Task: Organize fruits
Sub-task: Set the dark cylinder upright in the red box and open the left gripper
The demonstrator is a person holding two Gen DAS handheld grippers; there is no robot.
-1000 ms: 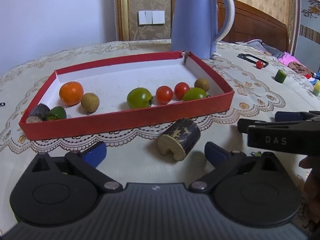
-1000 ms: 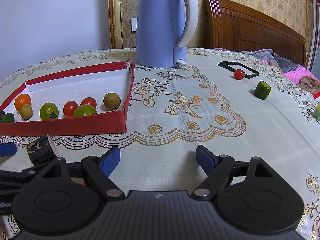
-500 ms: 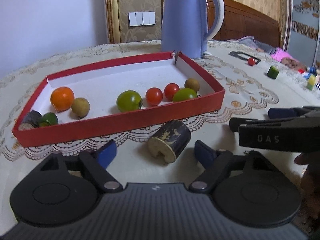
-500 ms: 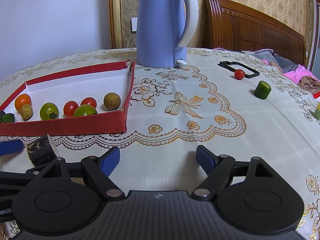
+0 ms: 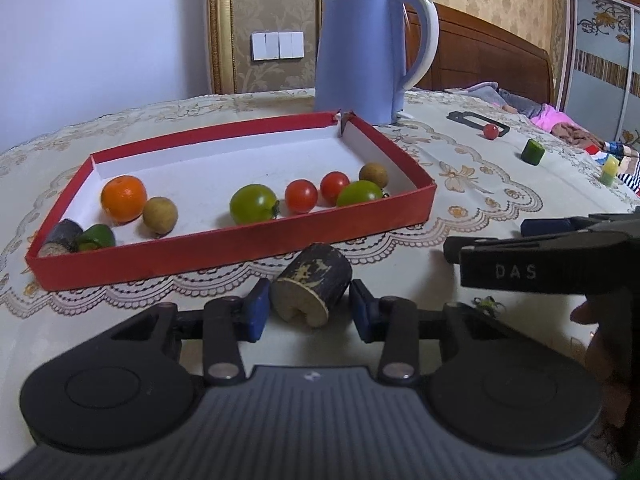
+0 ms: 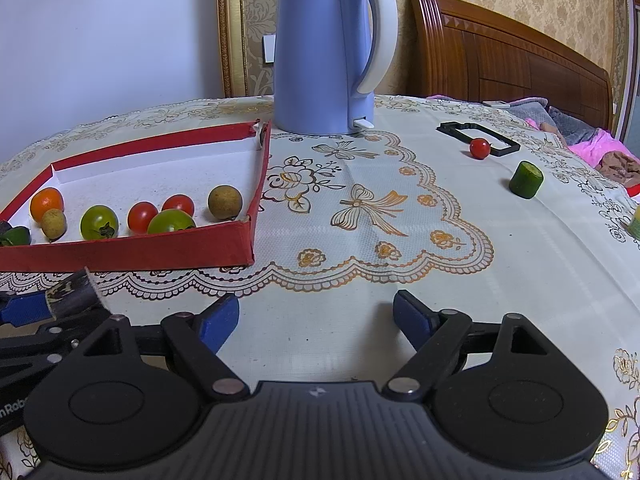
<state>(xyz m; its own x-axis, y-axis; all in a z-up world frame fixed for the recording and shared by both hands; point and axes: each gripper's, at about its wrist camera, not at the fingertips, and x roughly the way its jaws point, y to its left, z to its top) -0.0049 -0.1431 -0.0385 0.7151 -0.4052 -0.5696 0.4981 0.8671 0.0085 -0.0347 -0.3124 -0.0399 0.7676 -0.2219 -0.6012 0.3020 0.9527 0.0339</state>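
A dark sugarcane piece (image 5: 310,286) with a pale cut end lies on the tablecloth just in front of the red tray (image 5: 240,246). My left gripper (image 5: 307,308) has its blue pads on both sides of it, shut on it. The tray holds an orange (image 5: 123,198), two longans, two green tomatoes, two red cherry tomatoes (image 5: 301,195), another dark cane piece and a green chunk. My right gripper (image 6: 316,316) is open and empty over bare cloth, right of the tray (image 6: 128,250). The cane piece (image 6: 72,295) shows at its far left.
A blue kettle (image 6: 332,52) stands behind the tray's far right corner. On the right of the table lie a red cherry tomato (image 6: 479,148) beside a black frame, a green cucumber chunk (image 6: 526,179) and a yellow-green piece (image 5: 609,172). A bed stands behind.
My left gripper has moved forward around the sugarcane piece and closed its pads onto it. The right gripper has not moved.
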